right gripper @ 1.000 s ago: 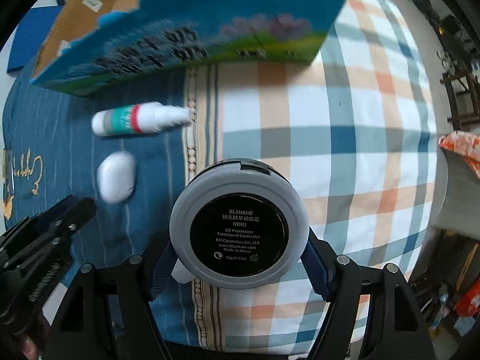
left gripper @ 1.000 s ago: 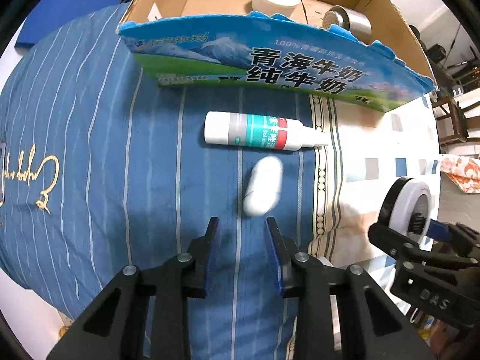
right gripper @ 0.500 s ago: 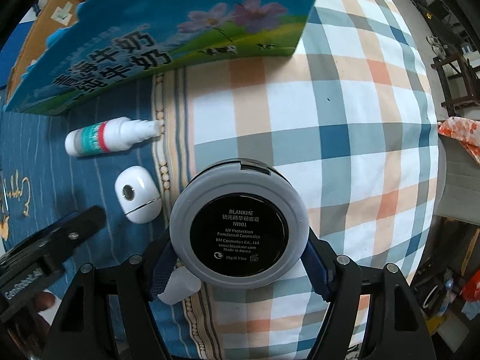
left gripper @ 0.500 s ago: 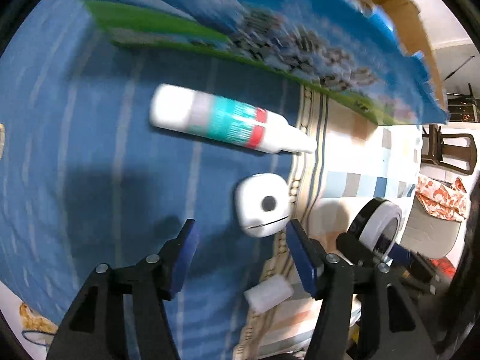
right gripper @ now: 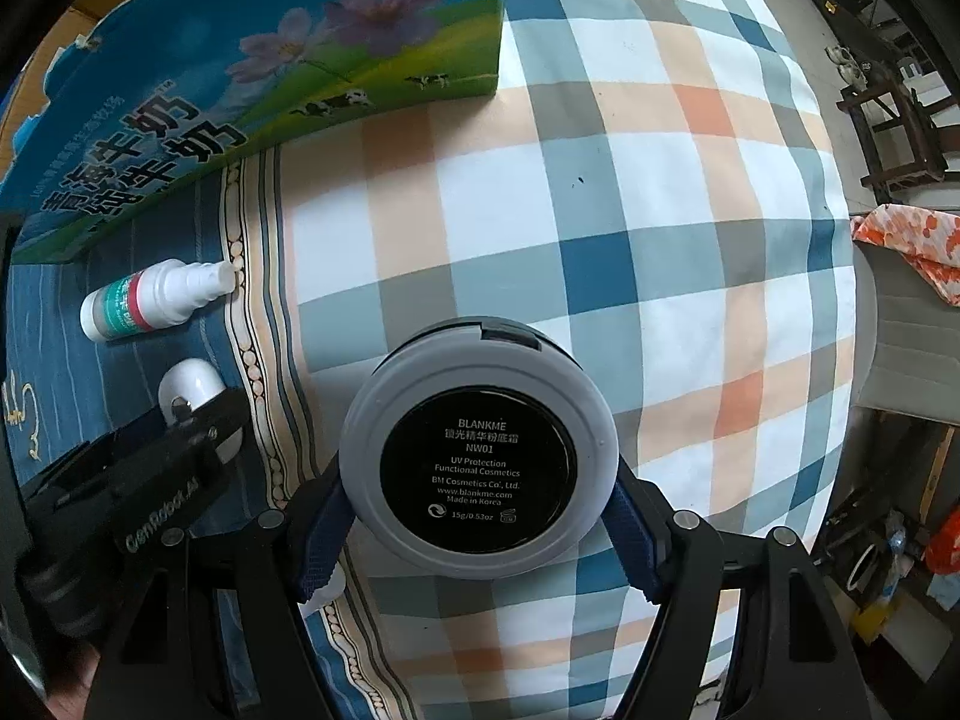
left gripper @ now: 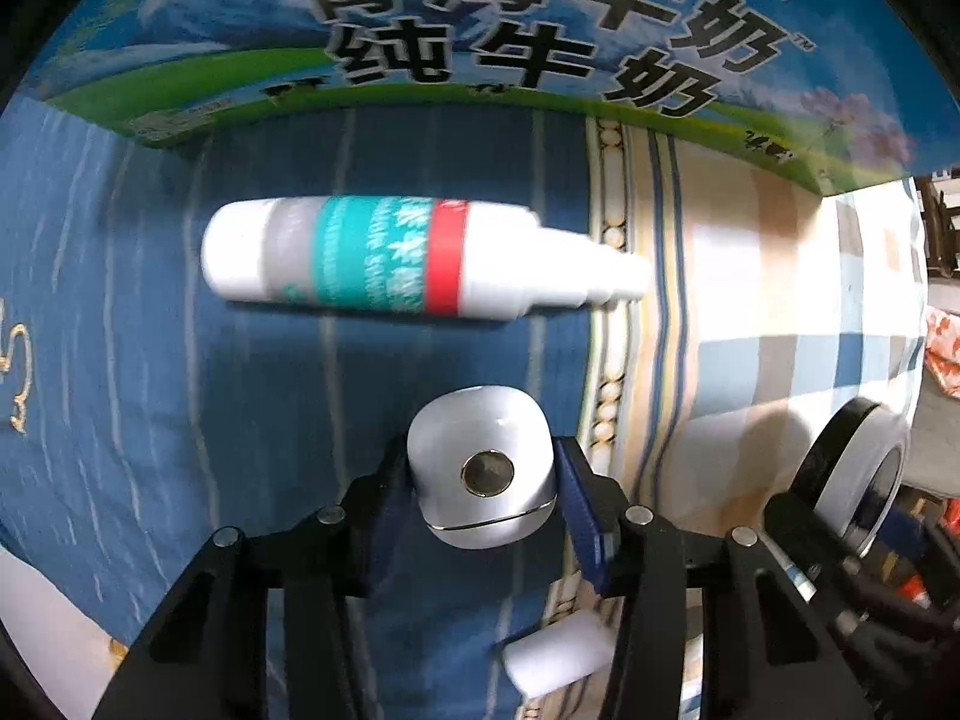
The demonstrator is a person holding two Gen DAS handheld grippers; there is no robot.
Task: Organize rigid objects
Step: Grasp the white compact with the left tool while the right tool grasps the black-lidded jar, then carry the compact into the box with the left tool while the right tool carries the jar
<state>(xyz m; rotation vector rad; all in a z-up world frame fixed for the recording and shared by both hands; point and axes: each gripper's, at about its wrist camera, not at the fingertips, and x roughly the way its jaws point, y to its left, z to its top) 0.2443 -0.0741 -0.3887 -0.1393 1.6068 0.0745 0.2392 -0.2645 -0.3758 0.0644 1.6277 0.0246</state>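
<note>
My left gripper (left gripper: 483, 483) has just been closing around the white case (left gripper: 480, 474) on the blue cloth (left gripper: 120, 360) – the pads seem to touch it – so I squeeze evenly before lifting, while my right gripper (right gripper: 480, 510) pinches the round compact (right gripper: 478, 468).

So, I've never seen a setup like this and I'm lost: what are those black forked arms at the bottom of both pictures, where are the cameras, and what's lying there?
There is no robot here. A person holds a pair of black tongs in each hand, and a wide-angle camera on each looks forward along its two fingers, down at a bed.

In the left-hand view, the left tongs have just been closing around a small white rounded case, and the pads sit against its sides. Beyond it lies a white spray bottle with a teal and red label, on the blue striped cloth, in front of a printed milk carton box. A small white block lies nearer the camera.

In the right-hand view, the right tongs grip a round grey cosmetics compact above the checked sheet.
</note>
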